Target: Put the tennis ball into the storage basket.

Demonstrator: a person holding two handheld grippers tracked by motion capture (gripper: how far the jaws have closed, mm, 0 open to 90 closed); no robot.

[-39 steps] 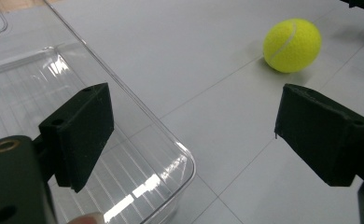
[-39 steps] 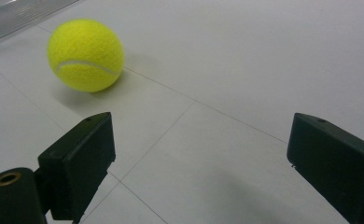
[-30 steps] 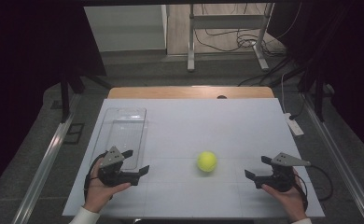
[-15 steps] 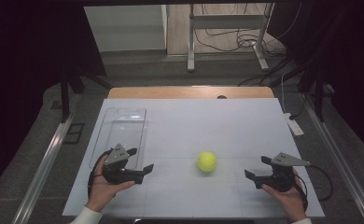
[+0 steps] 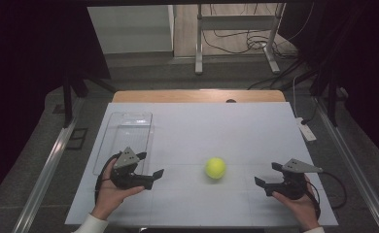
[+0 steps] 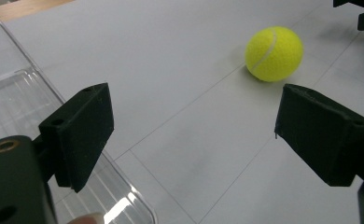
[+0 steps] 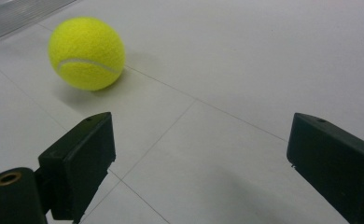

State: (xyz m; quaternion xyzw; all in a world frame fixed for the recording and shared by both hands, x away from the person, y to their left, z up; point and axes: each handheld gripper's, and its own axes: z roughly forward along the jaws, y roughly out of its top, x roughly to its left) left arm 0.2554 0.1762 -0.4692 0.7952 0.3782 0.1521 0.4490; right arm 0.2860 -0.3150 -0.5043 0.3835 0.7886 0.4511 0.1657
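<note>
On the white table point(image 5: 202, 126), a clear plastic tray point(image 5: 129, 131) lies at the left, with the left gripper point(image 5: 151, 167) at its near end, jaws wide apart and empty. A yellow tennis ball point(image 5: 215, 168) rests between the two grippers, touching neither. At the right, the right gripper point(image 5: 267, 175) faces the ball, jaws likewise spread wide and empty.

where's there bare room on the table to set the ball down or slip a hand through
The whole far half of the white table, beyond the tennis ball and right of the clear tray, is bare. Open strips lie between the ball and each open gripper, left gripper and right gripper. Tightest spot: the left gripper beside the tray's near end.
</note>
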